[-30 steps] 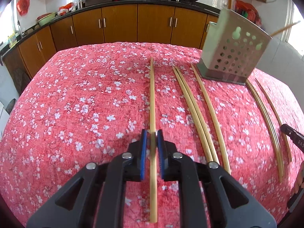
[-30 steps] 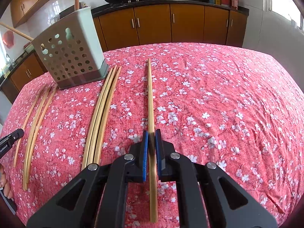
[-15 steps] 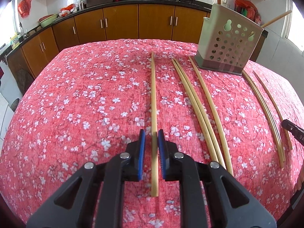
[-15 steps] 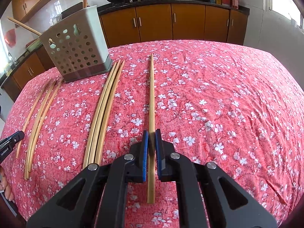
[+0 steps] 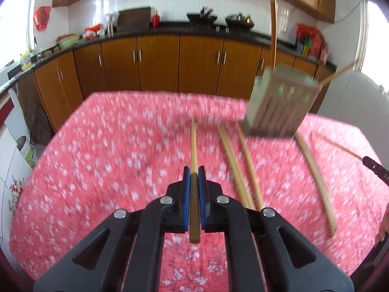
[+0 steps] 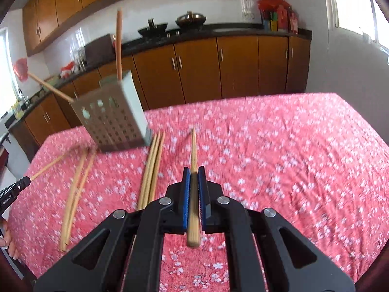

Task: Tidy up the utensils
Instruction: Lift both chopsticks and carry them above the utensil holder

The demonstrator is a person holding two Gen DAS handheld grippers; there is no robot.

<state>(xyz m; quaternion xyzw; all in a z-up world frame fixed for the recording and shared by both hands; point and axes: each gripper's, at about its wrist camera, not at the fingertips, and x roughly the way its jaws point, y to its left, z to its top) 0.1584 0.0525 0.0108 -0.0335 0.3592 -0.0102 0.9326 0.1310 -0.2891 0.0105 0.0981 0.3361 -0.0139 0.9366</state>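
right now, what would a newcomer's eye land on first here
Each gripper is clamped on a single wooden chopstick: the left gripper on one chopstick, the right gripper on another chopstick. Behind them a perforated utensil holder stands on the red floral tablecloth, with loose chopsticks lying beside it.

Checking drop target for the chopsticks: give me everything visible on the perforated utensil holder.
The utensil holder is a grey-green box, seemingly metal or plastic, open on top and widening upward from a darker base. Round holes dot its broad face; the narrow side looks plain. It stands on the red floral tablecloth near the far edge, blurred in both views. Two wooden sticks rise from it, one upright, one leaning out. Loose chopsticks lie close by its base.
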